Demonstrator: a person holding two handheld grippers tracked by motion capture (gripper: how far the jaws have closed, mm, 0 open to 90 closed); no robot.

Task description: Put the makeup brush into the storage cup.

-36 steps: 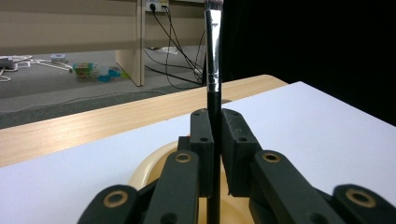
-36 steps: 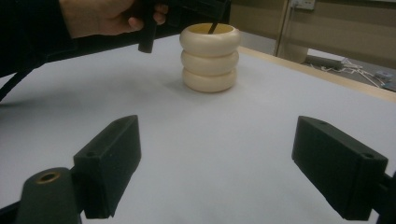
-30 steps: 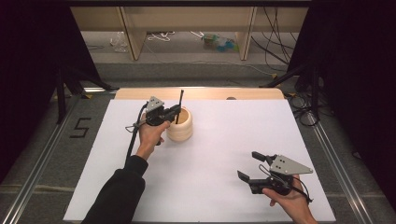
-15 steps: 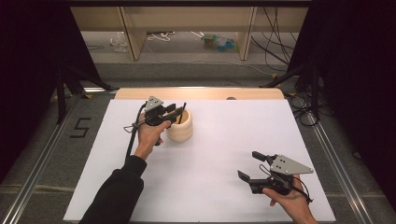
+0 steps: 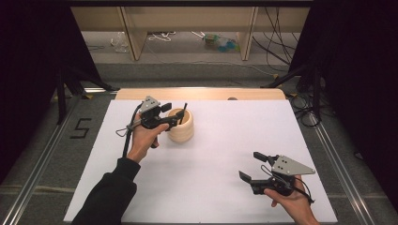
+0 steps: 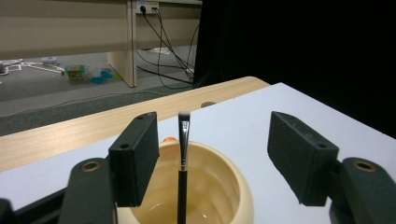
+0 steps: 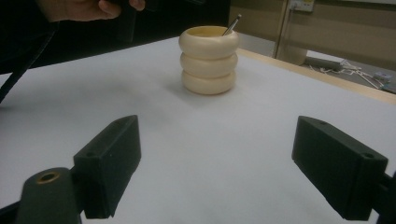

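Left gripper (image 5: 174, 118) at far left has just been opening, jaws apart with brush (image 6: 182, 158) loose between them, standing handle-down in cream ridged cup (image 5: 181, 125) so it stays upright; right gripper (image 5: 251, 168) idles near right, jaws wide, empty.

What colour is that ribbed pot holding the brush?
Cream pot, clearest in the right gripper view.
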